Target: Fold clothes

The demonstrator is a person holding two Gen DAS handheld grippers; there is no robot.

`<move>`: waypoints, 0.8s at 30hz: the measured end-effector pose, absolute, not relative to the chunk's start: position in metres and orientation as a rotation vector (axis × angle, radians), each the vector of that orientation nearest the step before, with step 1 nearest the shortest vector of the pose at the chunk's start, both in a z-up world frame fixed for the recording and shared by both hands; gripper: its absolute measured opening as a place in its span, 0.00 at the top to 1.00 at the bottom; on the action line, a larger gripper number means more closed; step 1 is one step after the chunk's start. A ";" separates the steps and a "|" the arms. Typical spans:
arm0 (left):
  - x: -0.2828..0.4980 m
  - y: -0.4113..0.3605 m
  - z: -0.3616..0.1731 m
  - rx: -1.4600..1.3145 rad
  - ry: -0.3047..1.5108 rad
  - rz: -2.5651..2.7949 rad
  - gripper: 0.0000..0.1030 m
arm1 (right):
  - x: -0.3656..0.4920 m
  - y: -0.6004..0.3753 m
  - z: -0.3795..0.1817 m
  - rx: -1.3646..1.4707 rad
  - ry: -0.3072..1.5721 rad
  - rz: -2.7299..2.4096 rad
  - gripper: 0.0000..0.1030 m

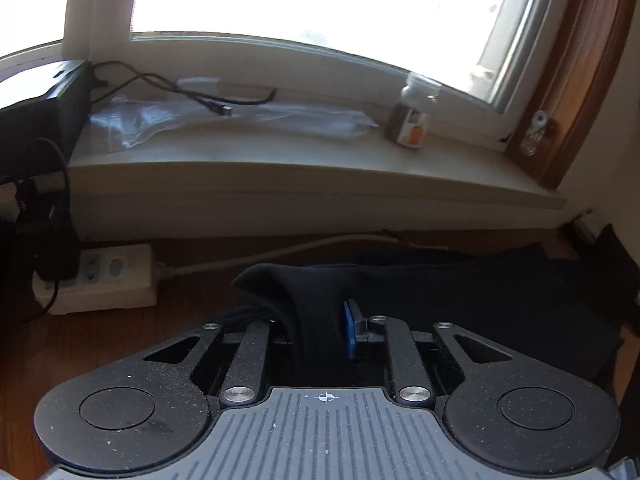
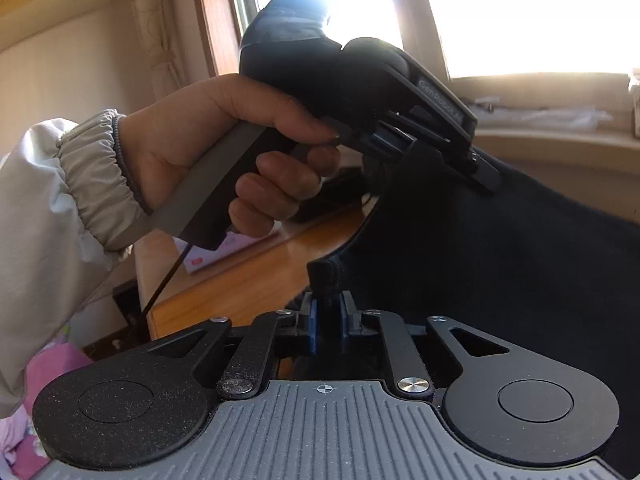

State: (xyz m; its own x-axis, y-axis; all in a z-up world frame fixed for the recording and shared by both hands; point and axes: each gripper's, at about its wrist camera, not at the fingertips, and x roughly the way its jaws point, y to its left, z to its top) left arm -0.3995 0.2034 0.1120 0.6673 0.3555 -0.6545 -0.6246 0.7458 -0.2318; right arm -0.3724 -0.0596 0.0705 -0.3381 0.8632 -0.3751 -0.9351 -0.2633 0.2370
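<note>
Both grippers are clamped onto the same dark garment (image 2: 500,260), held up over the wooden table (image 2: 240,276) below the window; the left gripper (image 1: 316,320) has a thick bunch of cloth wedged between its blue pads, with a corner of fabric poking up past the fingers; the right gripper (image 2: 327,316) pinches a narrow rolled edge, a seam or hem by the look of it, with its jaws drawn close together. From the right wrist view the person's left hand (image 2: 256,148) is wrapped round the handle of the other tool, and the cloth hangs in a slack curve between the two holds; from the left wrist view the rest of the garment trails across the table towards the wall.

It looks soft and limp, fairly light, perhaps a knit; it sags wherever it is not held, so it will drape rather than keep any shape; nothing fragile about it. The colour is so dark that I cannot tell which part of the garment each gripper has; corners or a hem would be the sensible places to grip, kept taut between the two so the fold lands flat.

A power strip (image 1: 100,276) and a small bottle (image 1: 414,116) on the windowsill (image 1: 280,152) sit well clear of the cloth.
</note>
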 end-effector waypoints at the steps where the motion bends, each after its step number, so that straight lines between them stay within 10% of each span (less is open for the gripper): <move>1: -0.407 0.208 0.111 -0.461 0.616 0.597 0.75 | -0.373 -0.058 0.070 -0.206 0.495 1.861 0.80; 12: -0.441 0.197 0.134 -0.351 0.533 0.771 0.35 | -0.368 -0.070 0.070 -0.210 0.444 1.898 0.70; 24: -0.381 0.156 0.143 -0.290 0.479 0.641 0.24 | -0.371 -0.073 0.065 -0.229 0.425 1.899 0.67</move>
State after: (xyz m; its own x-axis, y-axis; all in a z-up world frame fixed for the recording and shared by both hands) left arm -0.3806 0.1560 0.1431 0.6987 0.5012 -0.5105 -0.6319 0.7670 -0.1118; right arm -0.3707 -0.0734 0.0651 -0.3603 0.8618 -0.3571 -0.9318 -0.3143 0.1817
